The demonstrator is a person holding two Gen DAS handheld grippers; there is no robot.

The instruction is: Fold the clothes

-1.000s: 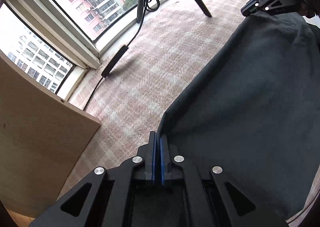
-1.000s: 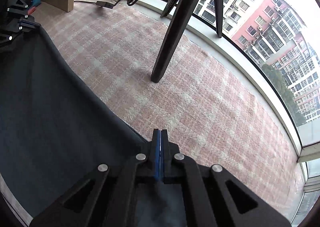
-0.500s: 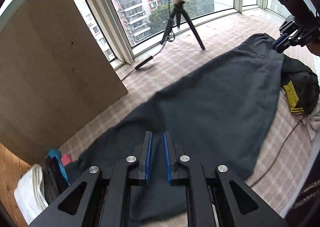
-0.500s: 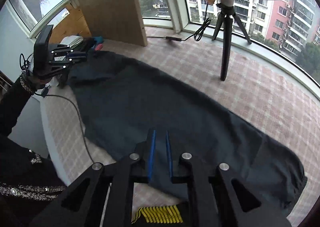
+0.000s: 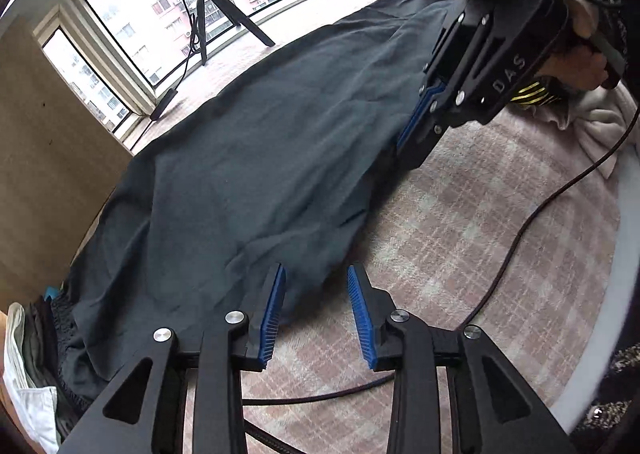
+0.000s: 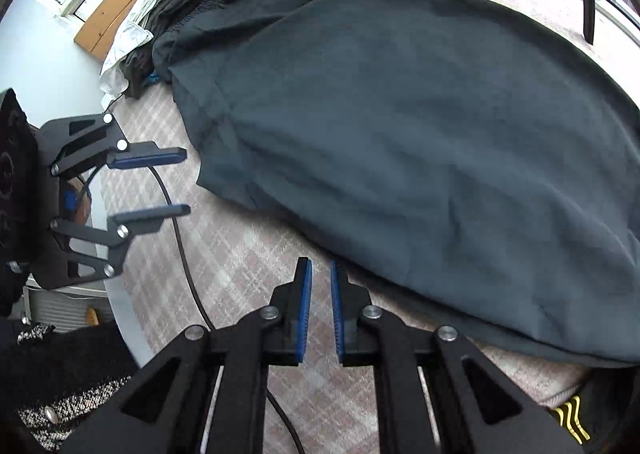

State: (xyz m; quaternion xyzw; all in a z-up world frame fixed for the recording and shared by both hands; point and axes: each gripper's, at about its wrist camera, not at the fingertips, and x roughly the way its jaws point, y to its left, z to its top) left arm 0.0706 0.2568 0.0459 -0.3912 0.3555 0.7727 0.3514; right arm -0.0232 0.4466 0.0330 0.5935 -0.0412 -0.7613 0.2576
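Left wrist view: "DAS" reads white on right gripper (image 5: 404, 141), jaws closing, empty. Left gripper (image 5: 316, 310) is opening beside dark garment (image 5: 260, 157), gripping nothing.

dark garment (image 5: 256, 157): matt woven cloth, soft, lightly creased
checked cover (image 5: 472, 238): napped pink and white textile, slightly fuzzy
left gripper (image 5: 316, 310): matt black plastic, shiny metal screw heads, ribbed blue pads
panel (image 5: 44, 157): pale wood, smooth, matt
cable (image 6: 180, 238): black, smooth sheath
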